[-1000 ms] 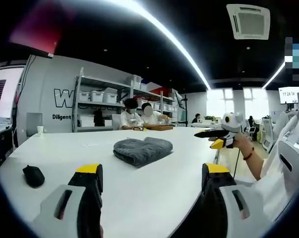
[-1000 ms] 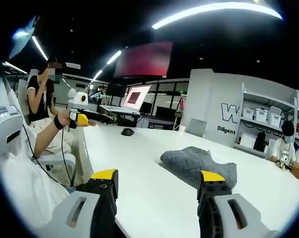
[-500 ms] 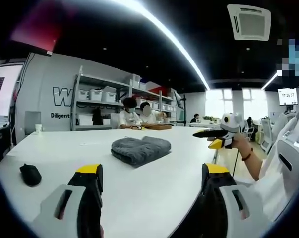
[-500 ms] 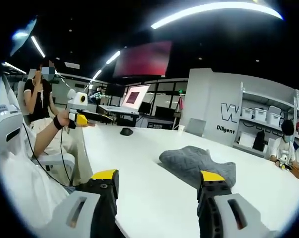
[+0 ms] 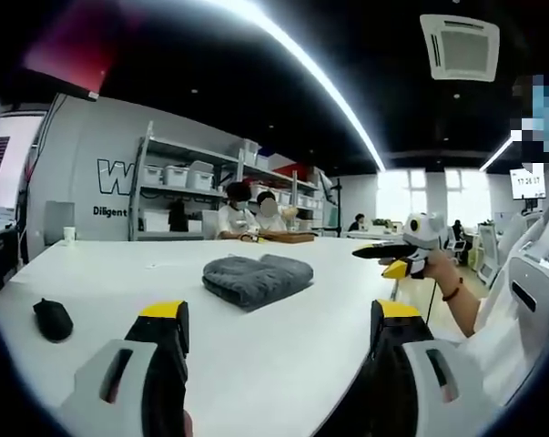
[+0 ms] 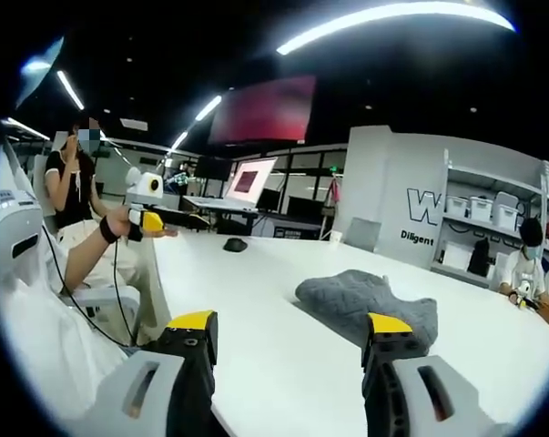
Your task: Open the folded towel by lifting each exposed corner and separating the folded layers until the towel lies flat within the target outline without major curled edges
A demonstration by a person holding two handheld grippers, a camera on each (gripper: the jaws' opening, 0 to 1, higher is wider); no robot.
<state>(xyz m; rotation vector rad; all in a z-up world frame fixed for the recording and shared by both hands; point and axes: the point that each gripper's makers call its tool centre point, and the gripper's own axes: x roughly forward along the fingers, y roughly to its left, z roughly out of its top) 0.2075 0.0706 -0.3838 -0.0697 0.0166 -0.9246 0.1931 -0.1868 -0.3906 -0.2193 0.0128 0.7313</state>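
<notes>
Little has changed: the grey folded towel [image 5: 257, 277] sits as before, mid-tabletop [image 5: 283, 355], seemingly untouched, while the left tool [image 5: 279, 341] and right tool [image 6: 288, 350] still hover wide open, well short of it, so unfolding hasn't begun.

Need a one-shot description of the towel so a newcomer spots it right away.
Start at the big white table that spans both views. The towel lies near its middle, well ahead of both open grippers, a grey, plush, folded bundle with soft rumpled edges. The black computer mouse elsewhere on the tabletop is small, hard and glossy, so the towel is the only fabric item.
</notes>
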